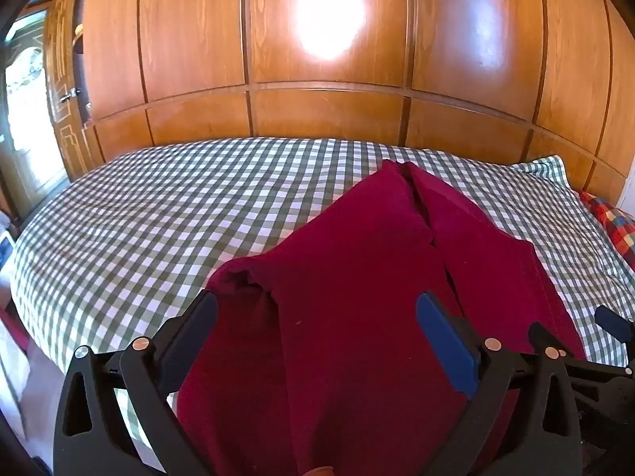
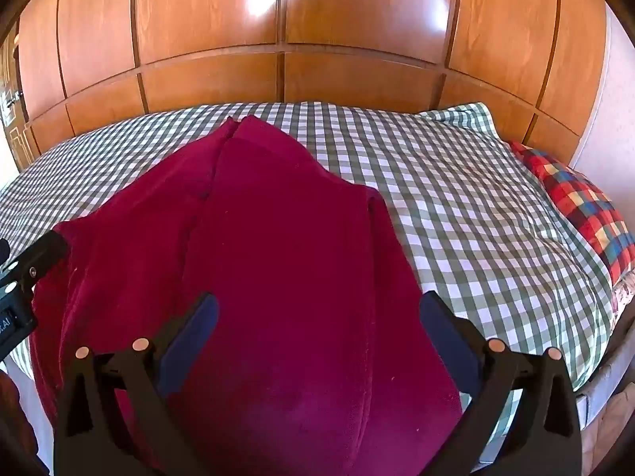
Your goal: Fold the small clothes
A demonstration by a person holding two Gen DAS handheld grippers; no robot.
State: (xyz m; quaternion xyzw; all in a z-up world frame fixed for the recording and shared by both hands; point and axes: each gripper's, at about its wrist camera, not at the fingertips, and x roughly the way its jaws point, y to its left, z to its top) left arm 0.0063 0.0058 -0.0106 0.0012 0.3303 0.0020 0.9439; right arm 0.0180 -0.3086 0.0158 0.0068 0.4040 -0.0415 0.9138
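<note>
A dark red garment [image 1: 357, 277] lies spread on the checked bed, its two long parts running away from me to a narrow far end. It also shows in the right wrist view [image 2: 278, 258]. My left gripper [image 1: 317, 317] is open, its jaws wide apart above the near left part of the garment. My right gripper [image 2: 317, 317] is open above the near right part. Neither holds cloth. The right gripper's body [image 1: 595, 365] shows at the lower right of the left wrist view, and the left gripper's body [image 2: 27, 273] at the left of the right wrist view.
The bed has a green-and-white checked sheet [image 1: 178, 206] [image 2: 476, 198]. A red, blue and yellow plaid pillow [image 2: 583, 206] [image 1: 613, 226] lies at its right end. A wooden panelled wardrobe [image 1: 317, 79] stands behind the bed. A bright doorway [image 1: 27, 119] is at far left.
</note>
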